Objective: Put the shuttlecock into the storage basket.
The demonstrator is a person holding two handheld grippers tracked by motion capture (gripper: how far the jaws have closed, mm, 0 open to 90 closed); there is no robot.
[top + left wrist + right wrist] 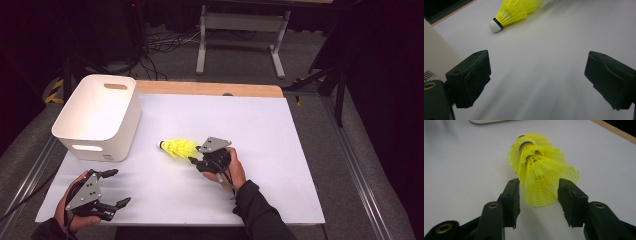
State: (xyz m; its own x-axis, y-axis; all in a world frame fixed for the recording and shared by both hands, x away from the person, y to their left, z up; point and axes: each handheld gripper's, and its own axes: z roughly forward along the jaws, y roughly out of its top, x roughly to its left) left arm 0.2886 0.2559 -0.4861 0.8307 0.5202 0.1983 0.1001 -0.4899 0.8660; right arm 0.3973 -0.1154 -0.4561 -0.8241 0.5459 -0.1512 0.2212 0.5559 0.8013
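Shuttlecocks (537,173), stacked and lying mid-bench (260,150) beside the white bin (97,117), sit between the right claw's (538,195) parted jaws, not yet pinched — closing comes next, while the left claw (116,189) gapes empty.

A white bin (97,117) with handle slots stands at the far left corner of the white-topped table (280,150). Beyond the table, cables (155,47) lie on the grey floor (240,77) beside a metal frame (242,25).

We see a white table (260,150) carrying a white bin (97,116) and stacked yellow shuttlecocks (178,147) lying sideways.
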